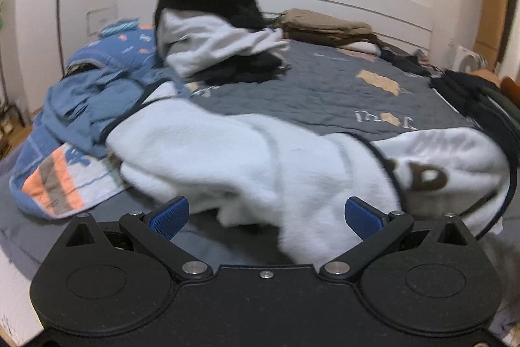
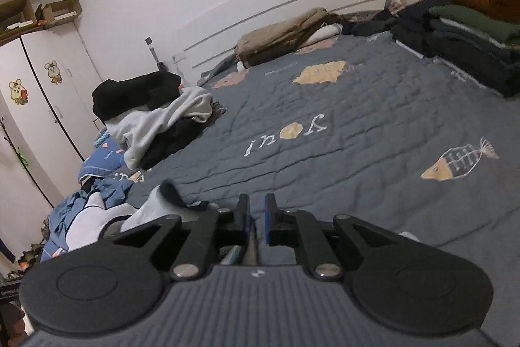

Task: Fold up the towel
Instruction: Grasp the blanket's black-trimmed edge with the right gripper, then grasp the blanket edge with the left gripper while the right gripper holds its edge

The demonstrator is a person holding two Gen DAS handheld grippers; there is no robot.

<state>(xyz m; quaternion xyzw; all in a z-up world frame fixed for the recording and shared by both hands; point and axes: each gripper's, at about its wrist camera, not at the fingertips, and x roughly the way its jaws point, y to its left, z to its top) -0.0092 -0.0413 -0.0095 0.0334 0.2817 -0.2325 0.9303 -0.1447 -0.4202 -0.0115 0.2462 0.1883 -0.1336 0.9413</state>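
A white towel with dark trim and brown letters lies crumpled across the grey quilt in the left wrist view. My left gripper stands wide open just in front of it. A fold of the towel hangs between the blue pads, and neither pad presses on it. In the right wrist view my right gripper hovers low over the quilt. Its pads stand a narrow slit apart with nothing between them. An end of the towel lies just left of its fingers.
A heap of black and grey clothes and crumpled blue garments lie to the left on the bed. Folded tan items sit by the headboard. A stack of folded dark clothes is at the right edge. A white wardrobe stands beyond.
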